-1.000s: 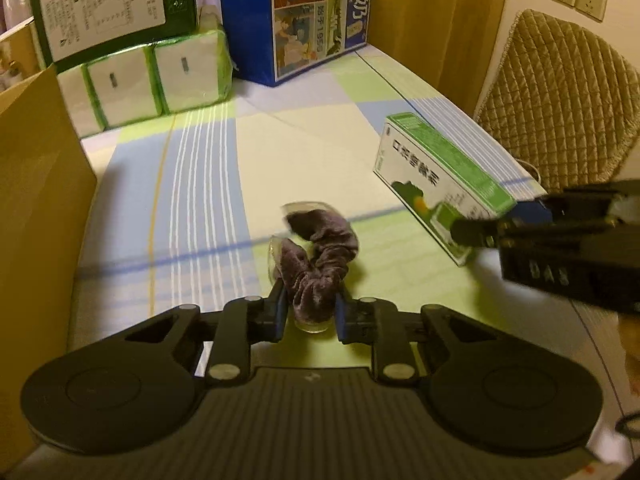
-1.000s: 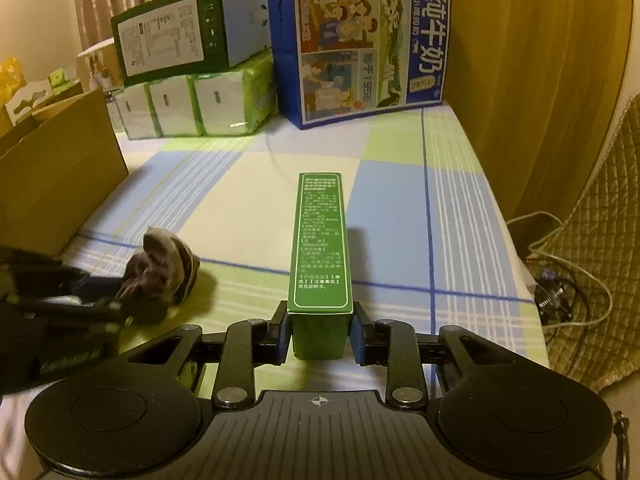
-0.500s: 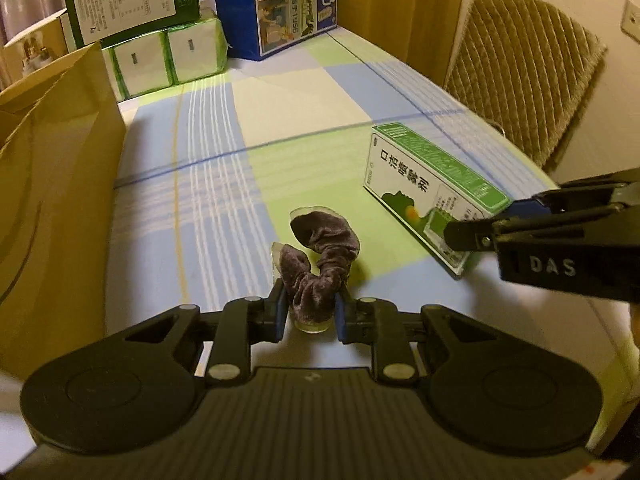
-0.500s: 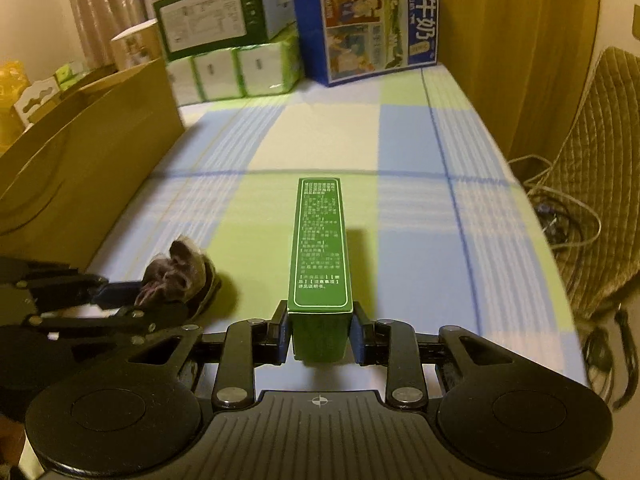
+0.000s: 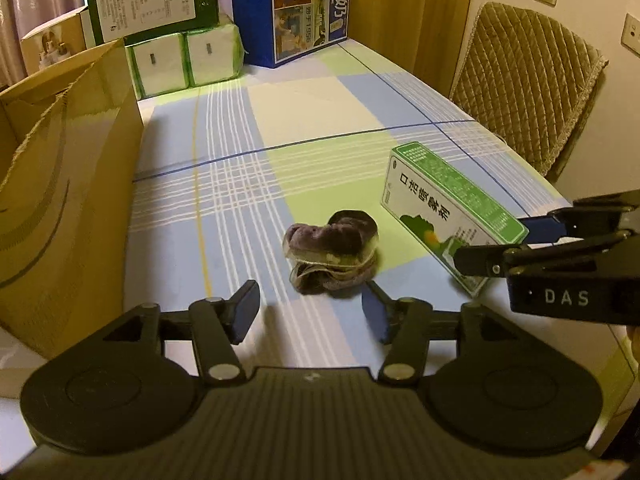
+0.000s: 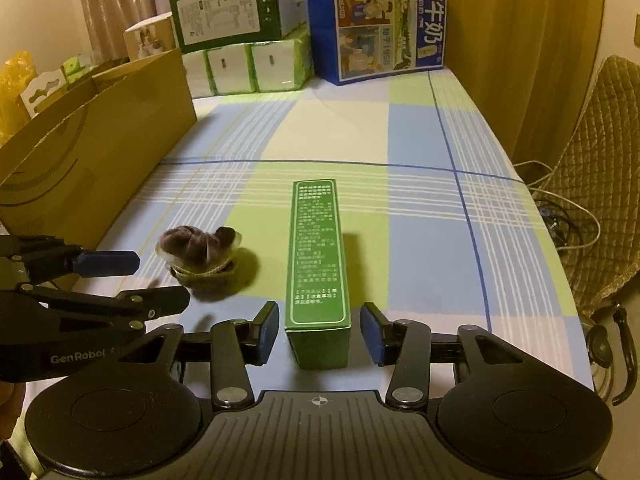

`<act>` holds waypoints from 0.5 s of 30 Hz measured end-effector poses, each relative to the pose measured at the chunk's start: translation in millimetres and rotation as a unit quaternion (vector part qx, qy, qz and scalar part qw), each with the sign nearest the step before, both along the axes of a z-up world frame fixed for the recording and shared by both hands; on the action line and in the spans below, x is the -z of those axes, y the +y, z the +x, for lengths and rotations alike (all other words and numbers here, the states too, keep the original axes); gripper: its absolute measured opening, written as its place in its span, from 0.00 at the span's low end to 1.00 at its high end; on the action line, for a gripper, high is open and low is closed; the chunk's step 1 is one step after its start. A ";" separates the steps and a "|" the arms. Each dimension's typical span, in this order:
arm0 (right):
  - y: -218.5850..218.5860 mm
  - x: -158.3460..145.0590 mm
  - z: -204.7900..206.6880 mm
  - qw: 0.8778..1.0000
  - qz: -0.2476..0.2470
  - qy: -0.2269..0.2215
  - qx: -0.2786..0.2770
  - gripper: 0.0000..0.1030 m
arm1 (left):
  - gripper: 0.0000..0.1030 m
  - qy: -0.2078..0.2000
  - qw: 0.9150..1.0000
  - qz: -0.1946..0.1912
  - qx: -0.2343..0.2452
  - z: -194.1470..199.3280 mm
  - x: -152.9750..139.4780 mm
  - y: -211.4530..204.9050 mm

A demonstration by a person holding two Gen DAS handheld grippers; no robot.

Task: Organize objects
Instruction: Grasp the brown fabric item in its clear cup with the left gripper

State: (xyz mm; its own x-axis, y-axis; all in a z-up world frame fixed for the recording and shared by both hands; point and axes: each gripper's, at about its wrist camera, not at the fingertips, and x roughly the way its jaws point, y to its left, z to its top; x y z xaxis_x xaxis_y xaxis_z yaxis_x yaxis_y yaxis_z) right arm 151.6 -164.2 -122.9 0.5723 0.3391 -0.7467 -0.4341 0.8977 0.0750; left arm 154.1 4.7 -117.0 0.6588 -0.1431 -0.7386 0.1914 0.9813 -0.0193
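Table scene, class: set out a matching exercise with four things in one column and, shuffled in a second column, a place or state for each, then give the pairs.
Things
1. green box
2. purple scrunchie
3. cardboard carton
4. blue milk carton

Places or states
A. stands at the far end of the table, beside stacked tissue packs
B. lies between the open fingers of the right gripper
C. stands open along the table's left edge
D. lies on the cloth ahead of the open left gripper

Pairs: 1-B, 2-D, 3-C, 4-A

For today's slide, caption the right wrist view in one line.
Open right gripper straddles a green box lying on the checked cloth, a bagged scrunchie beside it.
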 end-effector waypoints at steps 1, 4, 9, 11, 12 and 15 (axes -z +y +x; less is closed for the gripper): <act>-1.1 0.3 1.0 1.000 0.000 0.000 0.003 0.42 | 0.50 -0.001 1.000 -0.002 0.002 2.4 0.9 -0.2; -3.4 1.5 3.5 1.000 0.000 -0.001 0.010 0.42 | 0.50 -0.003 1.000 -0.003 0.001 11.0 3.7 -0.9; -2.0 2.4 5.9 1.000 0.001 -0.003 0.010 0.42 | 0.50 -0.008 1.000 -0.019 0.012 19.6 6.9 -5.0; -1.6 3.1 7.4 1.000 0.001 -0.002 0.010 0.42 | 0.50 -0.011 1.000 -0.019 0.019 22.2 8.2 -8.5; -1.7 3.1 8.2 1.000 0.002 -0.002 0.011 0.42 | 0.50 -0.012 0.999 -0.021 0.022 23.4 8.7 -9.5; -1.7 3.6 9.3 1.000 0.004 0.000 0.012 0.42 | 0.48 -0.011 0.999 -0.021 0.027 28.1 11.9 -12.4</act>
